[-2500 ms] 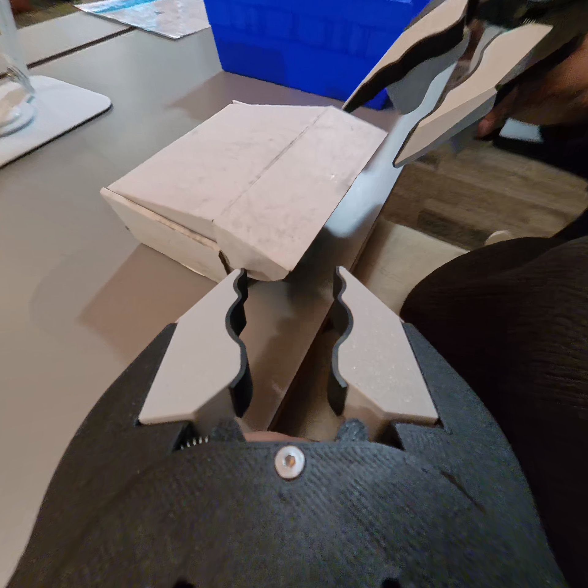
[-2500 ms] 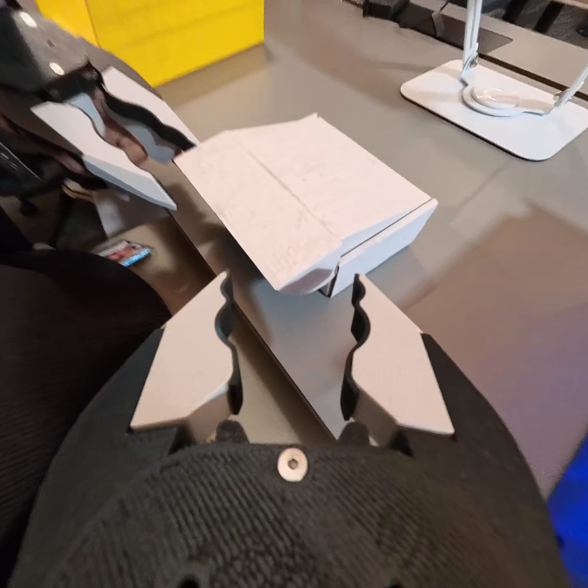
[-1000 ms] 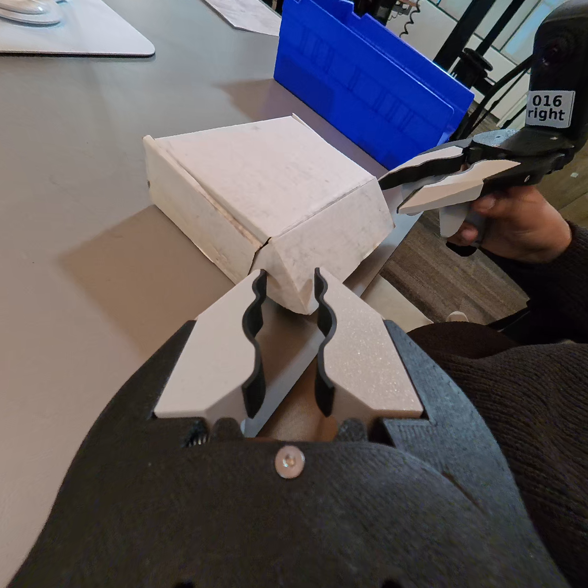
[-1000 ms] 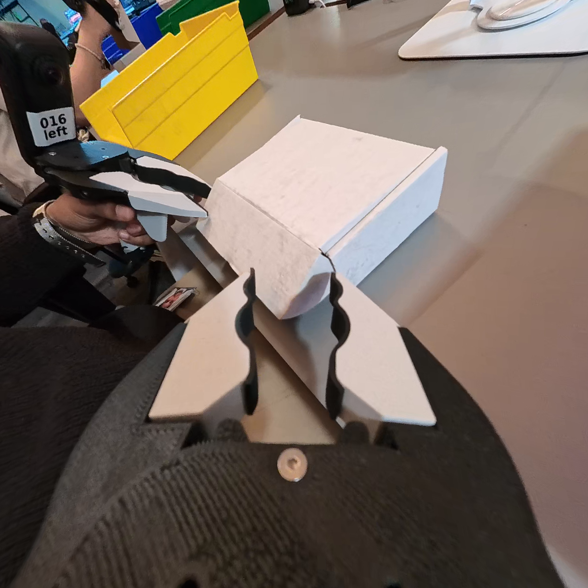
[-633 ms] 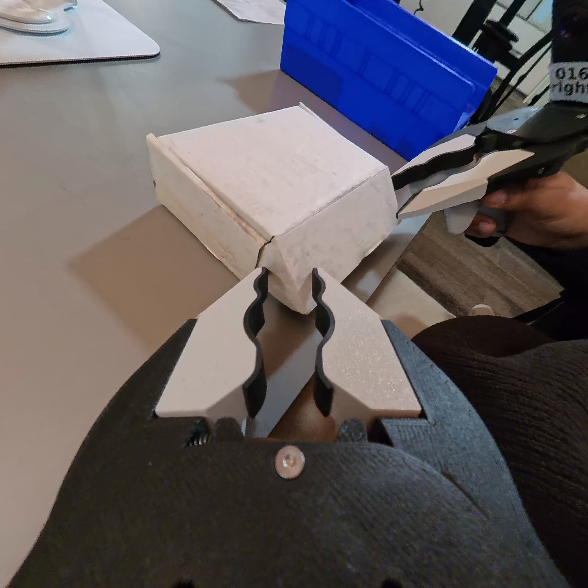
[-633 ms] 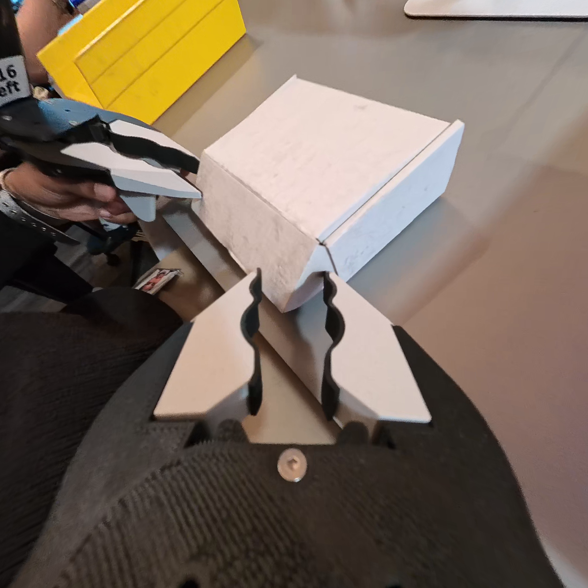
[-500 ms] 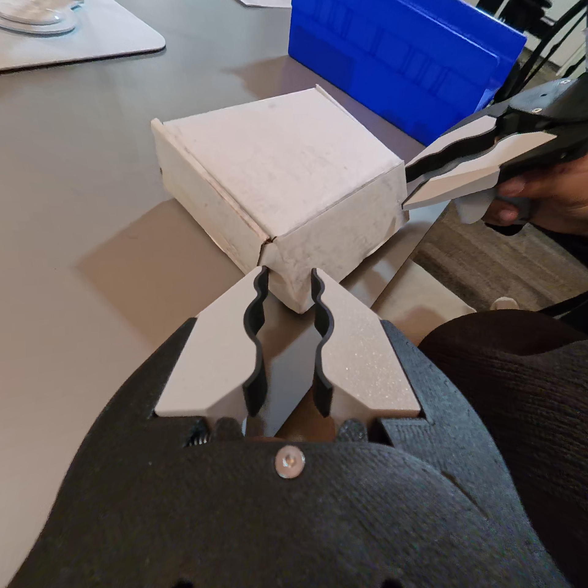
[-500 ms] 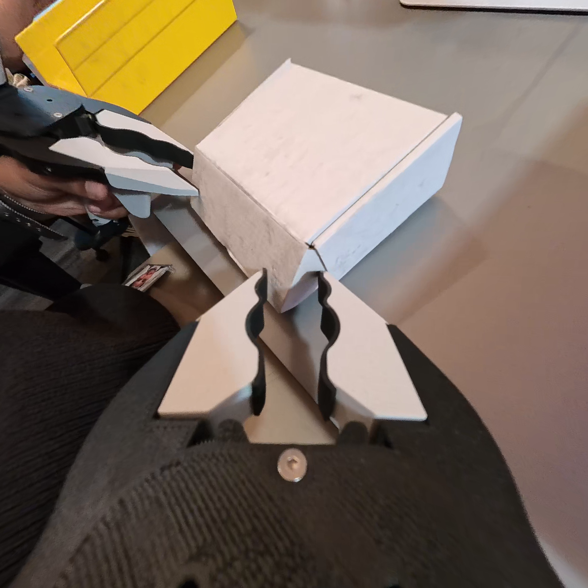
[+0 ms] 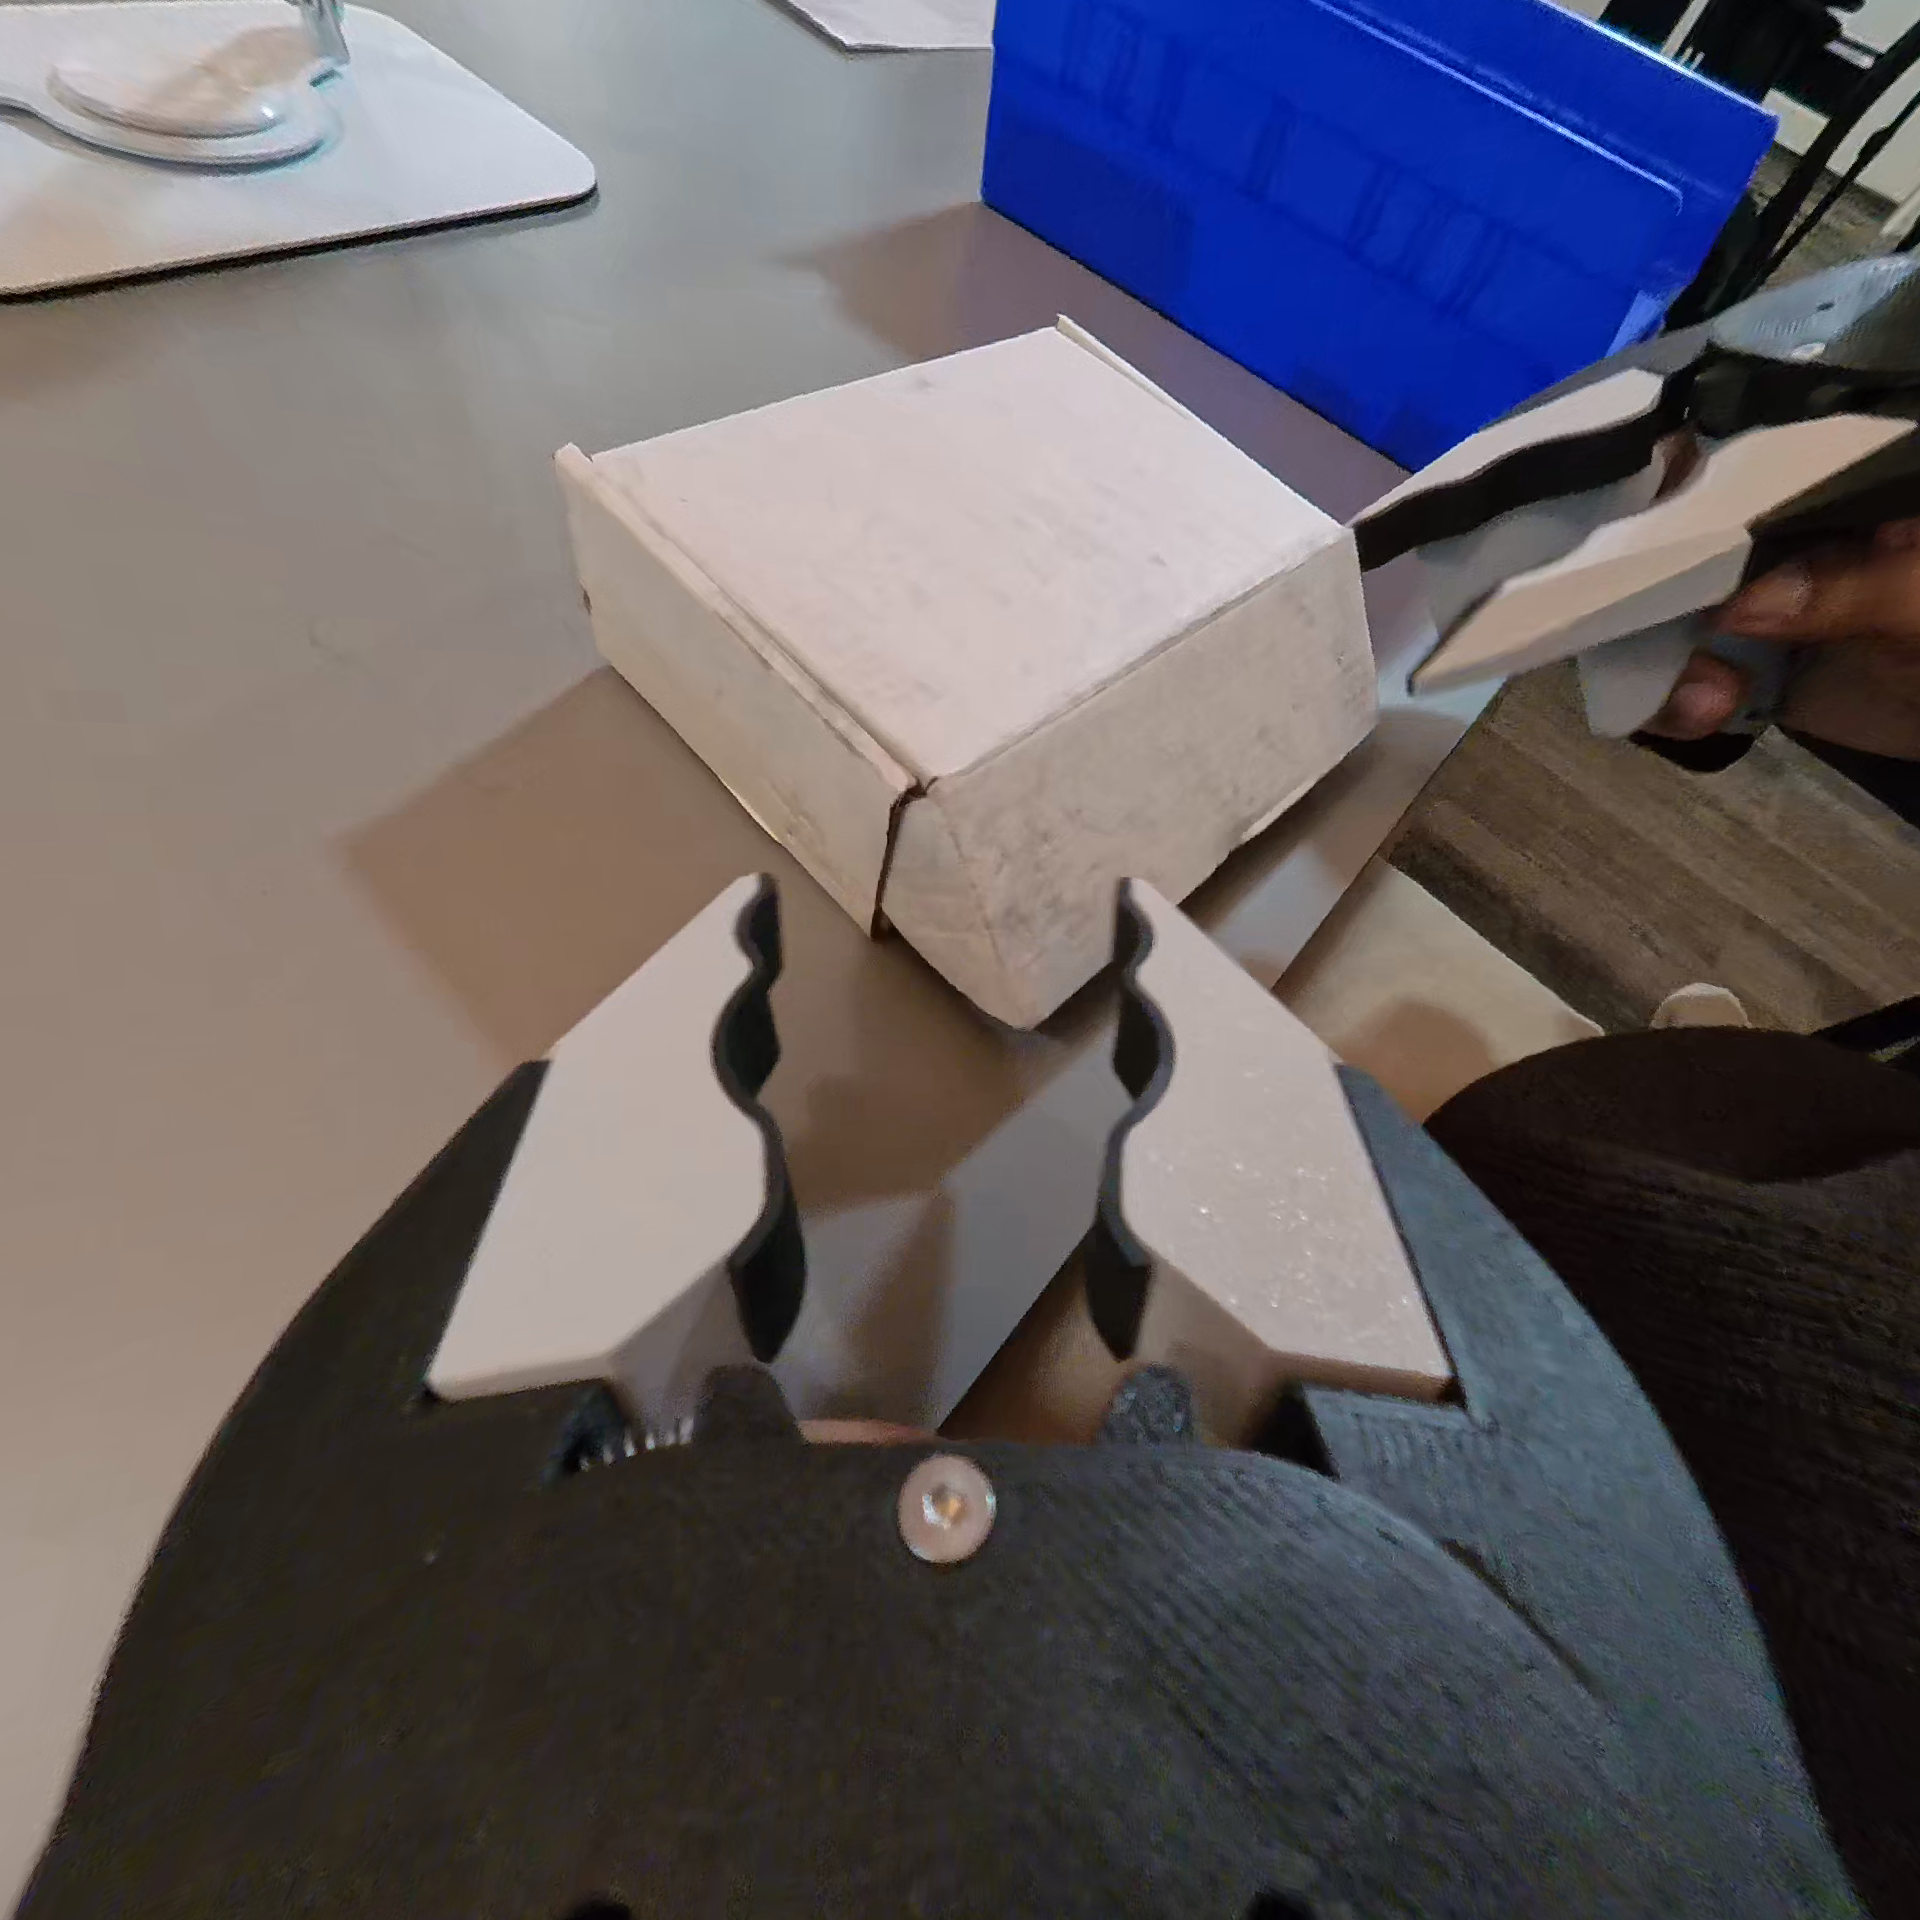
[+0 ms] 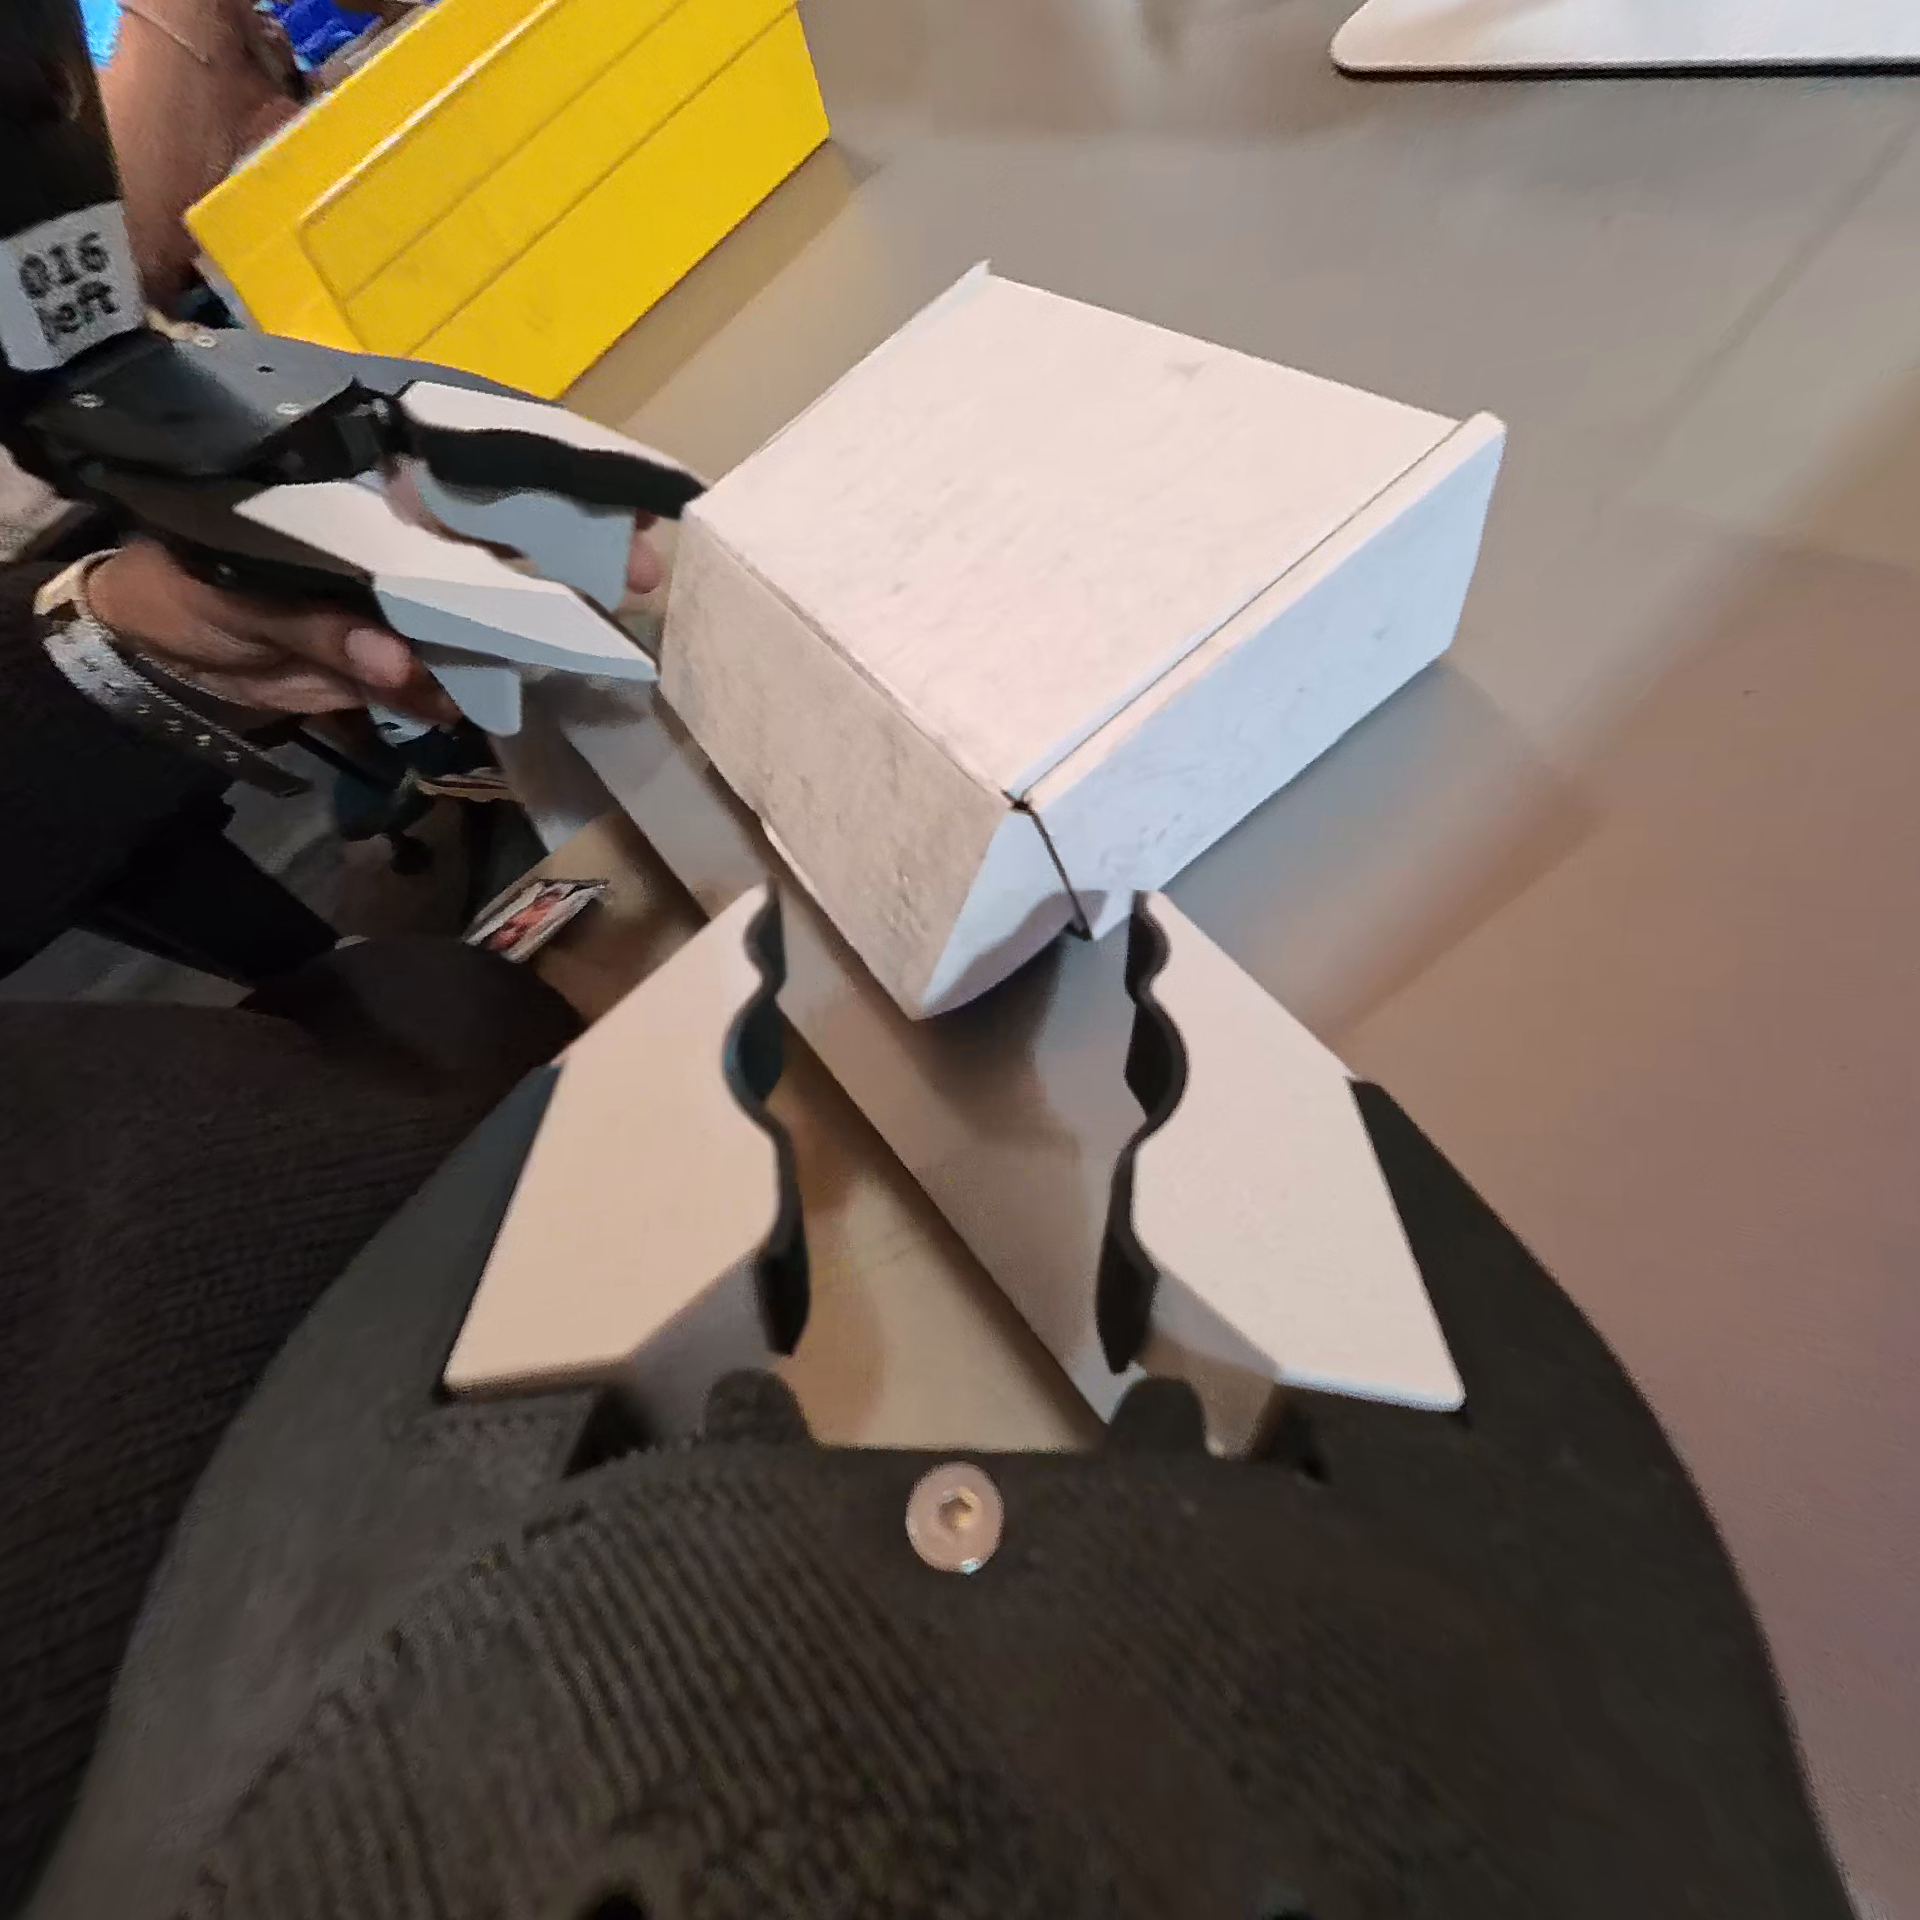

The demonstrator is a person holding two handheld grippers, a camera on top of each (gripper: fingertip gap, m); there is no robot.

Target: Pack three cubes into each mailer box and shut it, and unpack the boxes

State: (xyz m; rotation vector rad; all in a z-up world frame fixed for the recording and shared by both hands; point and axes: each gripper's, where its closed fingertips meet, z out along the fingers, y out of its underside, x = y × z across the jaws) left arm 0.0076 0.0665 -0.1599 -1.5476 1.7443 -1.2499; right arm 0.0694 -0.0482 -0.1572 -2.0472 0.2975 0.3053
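A: How does the white mailer box (image 9: 966,665) look, and where?
B: Closed, scuffed cardboard, lid flap folded down the front; it sits at the near edge of the grey table (image 9: 260,623), between the yellow bin (image 10: 540,177) and the blue bin (image 9: 1351,187).
A: The tools?
B: Left gripper (image 9: 940,914) and right gripper (image 10: 951,920) both gape, holding nothing; half a second ago their jaws were narrower, pinching the front corners.

White printed sticker (image 10: 71,296) on left tool (image 10: 665,577)

Both wrist views close, angled down, facing opposite front corners; share mailer box (image 9: 966,634) (image 10: 1081,582).
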